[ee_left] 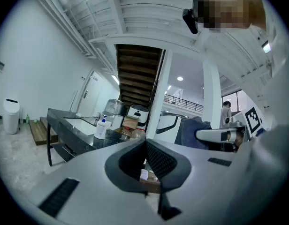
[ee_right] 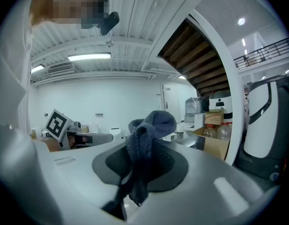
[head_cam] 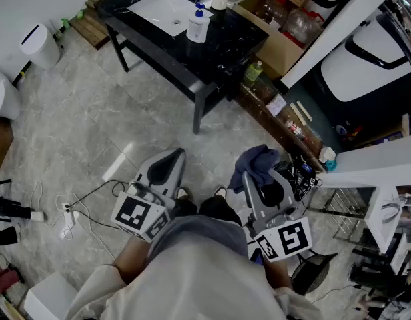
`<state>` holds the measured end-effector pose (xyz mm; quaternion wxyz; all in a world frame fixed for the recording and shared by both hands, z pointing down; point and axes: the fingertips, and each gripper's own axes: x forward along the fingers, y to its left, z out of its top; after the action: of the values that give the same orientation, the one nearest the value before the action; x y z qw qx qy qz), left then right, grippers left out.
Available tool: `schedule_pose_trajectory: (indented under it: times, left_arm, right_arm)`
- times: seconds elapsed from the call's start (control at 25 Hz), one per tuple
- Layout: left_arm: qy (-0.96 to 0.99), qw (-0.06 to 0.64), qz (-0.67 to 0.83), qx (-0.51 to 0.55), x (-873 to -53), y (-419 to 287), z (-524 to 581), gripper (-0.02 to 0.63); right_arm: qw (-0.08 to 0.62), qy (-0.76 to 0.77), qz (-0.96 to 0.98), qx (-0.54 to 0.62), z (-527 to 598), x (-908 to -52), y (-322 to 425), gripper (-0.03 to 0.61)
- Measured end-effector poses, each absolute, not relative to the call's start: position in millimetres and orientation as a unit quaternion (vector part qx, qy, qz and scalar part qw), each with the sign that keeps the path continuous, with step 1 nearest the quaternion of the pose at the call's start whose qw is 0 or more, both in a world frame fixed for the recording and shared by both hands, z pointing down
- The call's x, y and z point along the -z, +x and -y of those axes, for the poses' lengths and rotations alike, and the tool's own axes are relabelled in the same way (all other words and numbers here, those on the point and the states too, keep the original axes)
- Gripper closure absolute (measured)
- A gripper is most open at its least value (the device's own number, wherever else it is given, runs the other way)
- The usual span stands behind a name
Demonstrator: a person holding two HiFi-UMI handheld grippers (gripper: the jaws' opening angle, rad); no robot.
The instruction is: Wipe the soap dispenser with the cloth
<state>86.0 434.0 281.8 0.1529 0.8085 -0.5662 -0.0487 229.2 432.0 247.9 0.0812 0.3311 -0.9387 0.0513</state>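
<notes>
Head view ref.
1. L gripper [head_cam: 172, 155]: jaws clenched, pads together, nothing btwn them. Sits at approx. 6 o'clock of the black table [head_cam: 222, 49], well apart from it.
2. R gripper [head_cam: 253, 179]: jaws clamped on the cloth [head_cam: 257, 162]. Cloth is dark blue-grey, bunched above the pads, w/ a tail hanging below them. R gripper lies at 3 o'clock of L gripper, near it but not touching.
3. Soap dispenser [head_cam: 197, 25]: white bottle w/ blue pump, upright on the table, at 4 o'clock of the white sink basin [head_cam: 159, 9], just beside its rim. It stands at 12 o'clock of both grippers, well apart; cloth is not in contact w/ it.
</notes>
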Motion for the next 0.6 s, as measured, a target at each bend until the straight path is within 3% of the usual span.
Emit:
schedule_pose_trajectory:
  times: [0.6]
  left_arm:
    - [0.81, 0.142, 0.566, 0.049, -284, 70, -418, 0.607]
  right_arm:
    - [0.075, 0.31, 0.946, -0.065, -415, -255, 202, 0.502]
